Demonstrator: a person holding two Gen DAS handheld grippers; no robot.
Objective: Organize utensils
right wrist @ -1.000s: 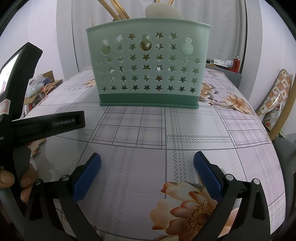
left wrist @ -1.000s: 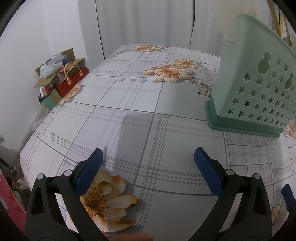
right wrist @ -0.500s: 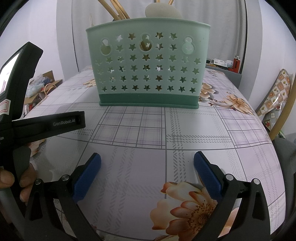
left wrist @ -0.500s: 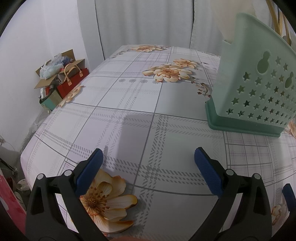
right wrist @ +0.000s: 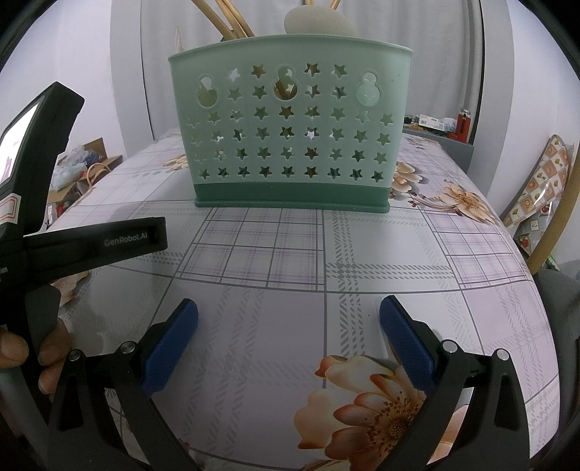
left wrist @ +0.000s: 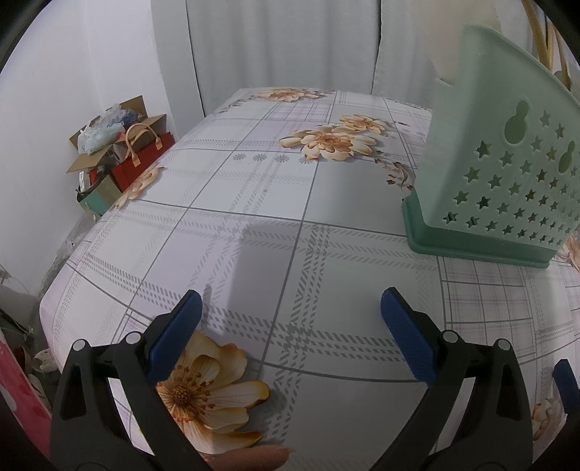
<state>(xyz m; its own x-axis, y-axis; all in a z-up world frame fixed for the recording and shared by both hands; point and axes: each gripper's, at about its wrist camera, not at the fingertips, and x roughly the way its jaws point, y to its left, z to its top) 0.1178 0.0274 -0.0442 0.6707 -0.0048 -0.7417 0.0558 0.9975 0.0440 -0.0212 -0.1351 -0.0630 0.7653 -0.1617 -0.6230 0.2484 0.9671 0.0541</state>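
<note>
The left tongs [left wrist: 290, 319] are held spread wide, the blue pads [left wrist: 174, 337] well apart, and nothing is gripped between them. They are held above the flowered, plaid-patterned cloth of the worktop [left wrist: 253, 224]; whether the pads touch it cannot be told. The right tongs [right wrist: 289, 324] are likewise spread wide and empty above the same cloth, with a printed orange flower [right wrist: 380, 409] seen beneath the right-hand pad. At the left edge of the right wrist view the black body of the left gripper is seen, marked "GenRobot.AI", and the fingers of the person's left hand [right wrist: 25, 358] are wrapped around its handle.

The green utensil holder [right wrist: 290, 134] is stood upright on the worktop straight ahead of the right tongs, well apart from them, its pale wall pierced with star-shaped holes above a darker green base. From its top, light wooden sticks [right wrist: 224, 20] and a pale rounded utensil head [right wrist: 319, 21] are seen projecting. In the left wrist view the same holder [left wrist: 507, 163] lies off to the right of the left tongs.

Behind the worktop a white curtain [left wrist: 282, 47] is hung. On the floor to the left, open cardboard boxes [left wrist: 108, 145] and a red paper bag [left wrist: 141, 159] are piled against the wall. To the right, a shelf with small items [right wrist: 442, 125] is seen.
</note>
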